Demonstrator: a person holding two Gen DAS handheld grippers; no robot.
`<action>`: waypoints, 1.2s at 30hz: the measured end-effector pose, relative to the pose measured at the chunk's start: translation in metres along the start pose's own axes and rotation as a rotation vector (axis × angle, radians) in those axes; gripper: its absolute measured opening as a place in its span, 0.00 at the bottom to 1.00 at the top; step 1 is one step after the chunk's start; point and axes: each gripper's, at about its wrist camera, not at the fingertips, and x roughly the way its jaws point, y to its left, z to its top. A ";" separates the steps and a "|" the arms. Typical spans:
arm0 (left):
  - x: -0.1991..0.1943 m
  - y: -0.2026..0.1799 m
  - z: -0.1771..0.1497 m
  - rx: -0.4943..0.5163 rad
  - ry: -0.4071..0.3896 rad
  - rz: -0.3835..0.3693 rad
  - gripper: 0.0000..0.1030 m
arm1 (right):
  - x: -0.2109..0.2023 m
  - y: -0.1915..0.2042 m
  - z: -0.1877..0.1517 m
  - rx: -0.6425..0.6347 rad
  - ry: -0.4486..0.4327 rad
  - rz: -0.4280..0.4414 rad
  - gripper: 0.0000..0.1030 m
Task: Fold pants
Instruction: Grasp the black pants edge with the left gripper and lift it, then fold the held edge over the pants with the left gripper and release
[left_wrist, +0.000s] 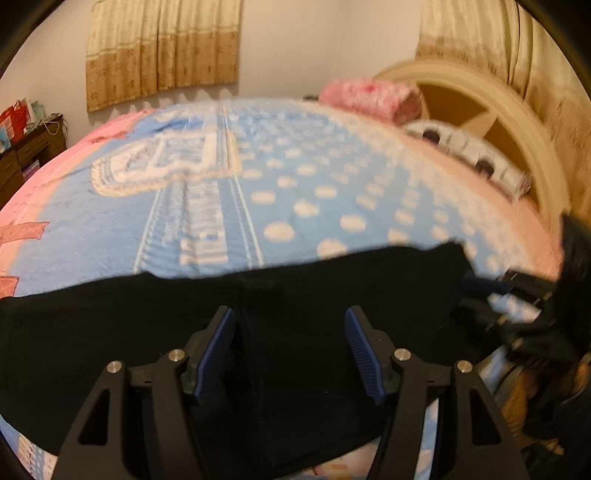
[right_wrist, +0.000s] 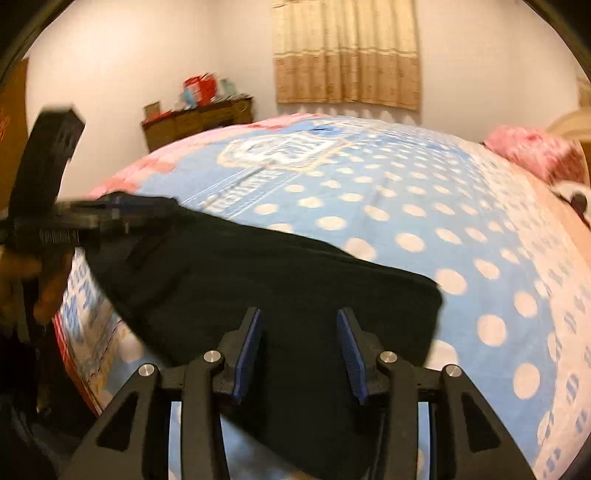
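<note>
Two tools, left (left_wrist: 290, 323) and right (right_wrist: 299, 325), gape; one black pants (left_wrist: 147, 325).

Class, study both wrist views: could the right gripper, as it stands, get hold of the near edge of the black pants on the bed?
Probably yes. The right gripper is open right above the pants, nothing lies between them, and the left gripper, also open, is off to the side.
</note>
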 end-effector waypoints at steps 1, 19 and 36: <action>0.008 0.001 -0.002 -0.003 0.019 0.017 0.63 | 0.002 -0.004 -0.001 0.005 0.006 -0.002 0.43; 0.000 0.013 -0.011 0.050 0.009 0.157 0.76 | 0.007 -0.014 -0.008 0.061 -0.021 0.023 0.46; -0.060 0.159 -0.023 -0.116 -0.001 0.447 0.77 | -0.003 0.014 0.014 0.005 -0.069 0.065 0.50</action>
